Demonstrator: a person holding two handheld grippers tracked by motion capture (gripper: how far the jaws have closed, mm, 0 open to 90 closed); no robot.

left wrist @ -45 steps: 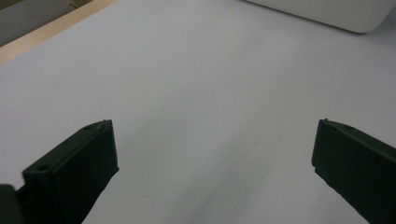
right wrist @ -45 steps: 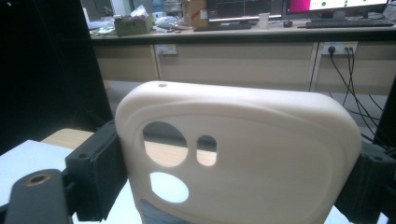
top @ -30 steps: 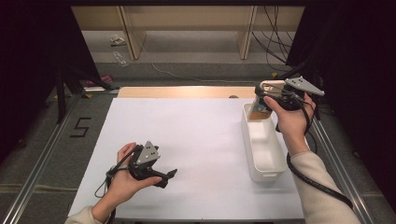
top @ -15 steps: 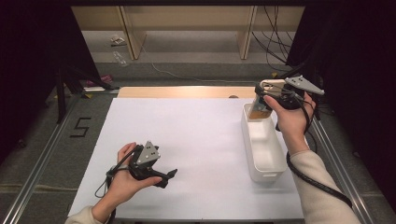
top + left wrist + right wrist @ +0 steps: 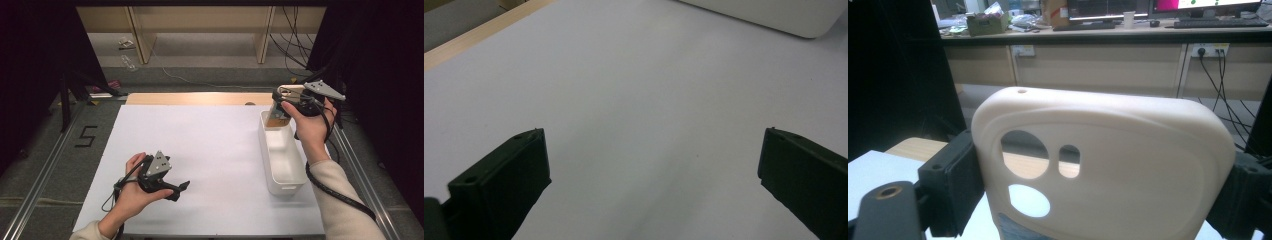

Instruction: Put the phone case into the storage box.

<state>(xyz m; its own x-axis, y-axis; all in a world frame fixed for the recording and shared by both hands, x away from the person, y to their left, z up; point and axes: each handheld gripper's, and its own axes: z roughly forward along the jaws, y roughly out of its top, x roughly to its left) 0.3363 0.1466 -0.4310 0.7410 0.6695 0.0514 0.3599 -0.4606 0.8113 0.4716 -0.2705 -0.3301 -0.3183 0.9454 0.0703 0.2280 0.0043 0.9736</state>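
- Cream silicone phone case (image 5: 1108, 165) is clamped edgewise between the right tongs (image 5: 280, 102), held just above the far end of the white bin (image 5: 282, 150).
- Lower it straight (no tilt) before letting go.
- Left tongs (image 5: 181, 186) gape, holding nothing, over the counter (image 5: 210, 145).
- Count: one case, one bin, two tongs.

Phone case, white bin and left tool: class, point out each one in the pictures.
phone case (image 5: 1128, 170), right gripper view, on its flat back, right of the camera cut-outs.
white bin (image 5: 286, 176), high view, on its near rim.
left tool (image 5: 651, 175), left gripper view, midway between its open jaws.
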